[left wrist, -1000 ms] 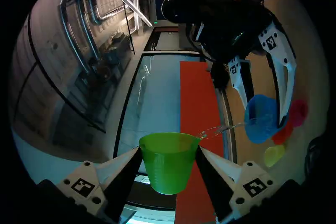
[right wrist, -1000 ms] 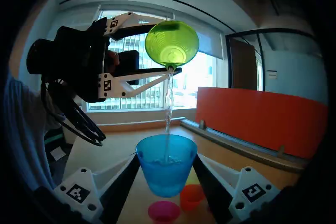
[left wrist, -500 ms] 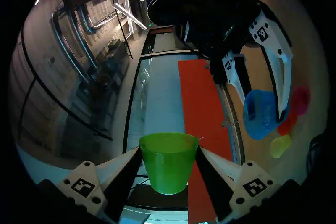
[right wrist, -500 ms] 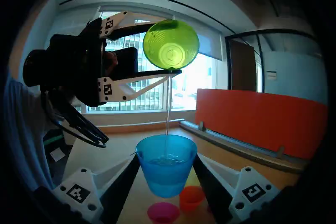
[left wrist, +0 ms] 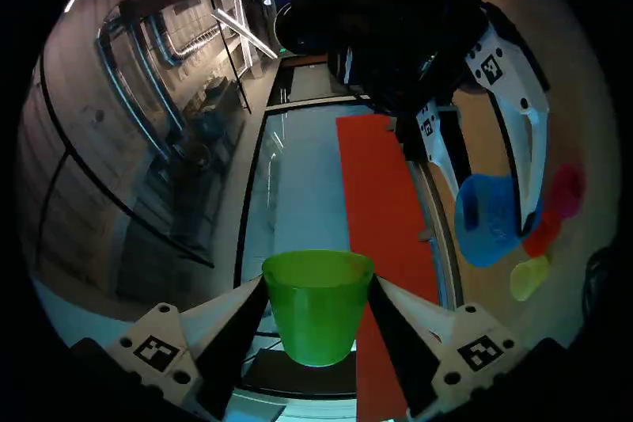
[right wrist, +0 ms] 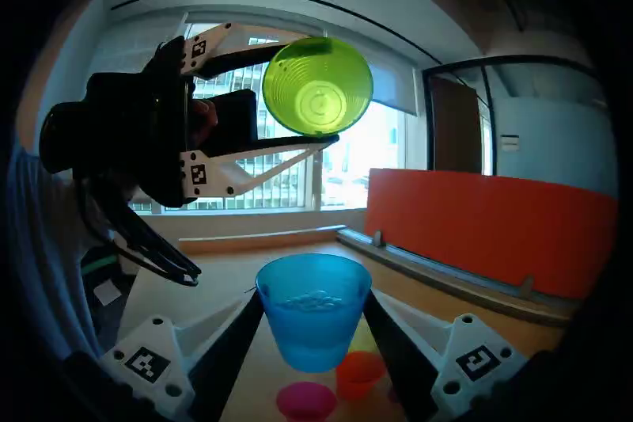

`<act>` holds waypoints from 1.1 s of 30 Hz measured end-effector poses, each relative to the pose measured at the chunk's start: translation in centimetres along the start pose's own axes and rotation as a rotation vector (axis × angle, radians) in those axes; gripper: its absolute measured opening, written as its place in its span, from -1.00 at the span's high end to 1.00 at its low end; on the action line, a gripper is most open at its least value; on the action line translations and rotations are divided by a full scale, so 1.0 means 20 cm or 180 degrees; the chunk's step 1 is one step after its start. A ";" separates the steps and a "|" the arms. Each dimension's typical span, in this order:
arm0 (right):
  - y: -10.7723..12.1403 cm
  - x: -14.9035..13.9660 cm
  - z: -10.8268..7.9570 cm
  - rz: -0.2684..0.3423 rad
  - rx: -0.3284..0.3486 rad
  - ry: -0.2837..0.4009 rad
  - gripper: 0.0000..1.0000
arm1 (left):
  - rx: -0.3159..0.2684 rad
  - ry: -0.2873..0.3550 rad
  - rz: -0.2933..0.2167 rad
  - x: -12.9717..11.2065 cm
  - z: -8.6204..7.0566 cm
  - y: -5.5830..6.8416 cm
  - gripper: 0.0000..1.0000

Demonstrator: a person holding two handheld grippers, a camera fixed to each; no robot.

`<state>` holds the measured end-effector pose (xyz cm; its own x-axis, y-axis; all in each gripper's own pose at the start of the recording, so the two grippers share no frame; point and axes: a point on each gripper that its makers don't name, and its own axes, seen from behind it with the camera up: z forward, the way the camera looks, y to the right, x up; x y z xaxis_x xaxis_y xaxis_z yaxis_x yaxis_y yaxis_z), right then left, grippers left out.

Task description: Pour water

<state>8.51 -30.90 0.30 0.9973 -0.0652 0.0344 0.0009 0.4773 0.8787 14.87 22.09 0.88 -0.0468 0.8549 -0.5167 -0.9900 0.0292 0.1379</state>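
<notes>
Gripping a green cup [left wrist: 318, 311], the left tool [left wrist: 316, 286] presses one finger on each side of it. In the right gripper view that cup hangs at 12 o'clock, tipped over so its open mouth faces the camera, well above the blue cup [right wrist: 314, 319]. The right tool [right wrist: 313, 297] is closed on the blue cup, a finger against each side, holding it upright at 6 o'clock. Water [right wrist: 314, 302] with small bubbles on top sits inside it. Just past the blue cup, an orange cup [right wrist: 358, 374] and a pink cup [right wrist: 305, 401] stand on the wooden surface [right wrist: 214, 279]. In the left gripper view the right tool and blue cup appear at 3 o'clock, with a yellow cup [left wrist: 528, 277] near them at 4 o'clock. An orange panel [right wrist: 490, 224] runs along the surface's far edge.
</notes>
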 end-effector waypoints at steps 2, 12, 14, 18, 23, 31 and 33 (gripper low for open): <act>0.00 0.00 0.00 -0.0002 -0.0002 0.0004 -0.78 | 0.0000 -0.0012 -0.0070 -0.01 0.00 -0.01 -0.72; 0.01 0.01 -0.01 -0.0004 -0.0028 0.0028 -0.78 | -0.0087 -0.0105 -0.0878 -0.07 0.02 0.05 -0.72; 0.01 0.02 -0.01 -0.0001 -0.0035 0.0038 -0.78 | -0.0098 -0.0126 -0.1106 -0.09 0.03 0.06 -0.72; 0.02 0.03 -0.02 0.0002 -0.0046 0.0052 -0.78 | -0.0107 -0.0152 -0.1560 -0.13 0.04 0.08 -0.72; 0.02 0.02 -0.03 -0.0009 -0.0060 0.0061 -0.78 | -0.0075 -0.0192 -0.2048 -0.17 0.03 0.08 -0.72; 0.01 0.05 -0.04 0.0020 -0.0089 0.0105 -0.78 | -0.0053 -0.0246 -0.2963 -0.24 0.01 0.08 -0.72; 0.01 0.05 -0.04 0.0020 -0.0094 0.0113 -0.79 | -0.0048 -0.0243 -0.3197 -0.25 0.01 0.08 -0.72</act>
<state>9.64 -30.19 0.13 0.9993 -0.0311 0.0226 -0.0039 0.5032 0.8642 13.56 17.92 3.95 0.8184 0.4690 -0.3321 -0.5679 0.7483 -0.3427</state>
